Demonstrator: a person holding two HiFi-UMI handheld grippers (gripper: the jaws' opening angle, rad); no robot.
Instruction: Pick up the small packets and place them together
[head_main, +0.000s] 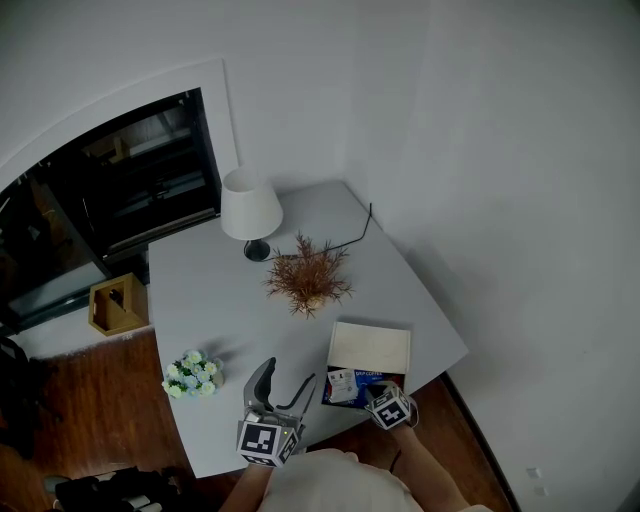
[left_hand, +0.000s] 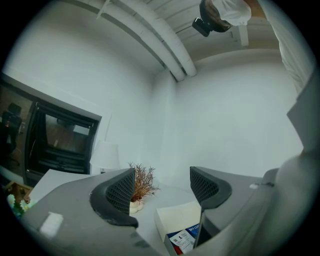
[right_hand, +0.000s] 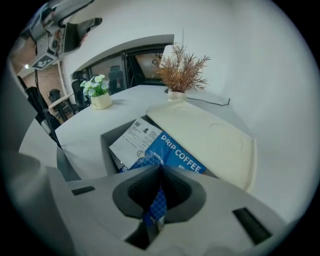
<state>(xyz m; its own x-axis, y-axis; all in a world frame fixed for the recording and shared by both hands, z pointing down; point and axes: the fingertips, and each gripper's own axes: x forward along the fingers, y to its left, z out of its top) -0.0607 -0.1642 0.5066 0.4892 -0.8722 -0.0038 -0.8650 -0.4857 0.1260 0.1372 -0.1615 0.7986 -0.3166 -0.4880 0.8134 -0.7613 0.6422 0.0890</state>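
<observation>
The right gripper (right_hand: 159, 175) points down into the open box (right_hand: 106, 142) near the edge of the table (head_main: 230, 300), and its jaws are clenched on the edge of a blue drip coffee packet (right_hand: 177, 154), probably to lift it out. The cream lid (right_hand: 210, 135) lies just behind the box, so the access is free. The left gripper (left_hand: 162, 187) waits level, with its jaws released and empty.

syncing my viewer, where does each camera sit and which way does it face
Head view: on the person's head, looking steeply down at the table; left tool, right tool and forearms show at the bottom.
Left gripper view: on the left tool, looking level past its open jaws toward the dried plant.
Right gripper view: on the right tool, tilted down into the box; jaws shut on a blue packet.
Shared: all three show dried plant and box.
</observation>
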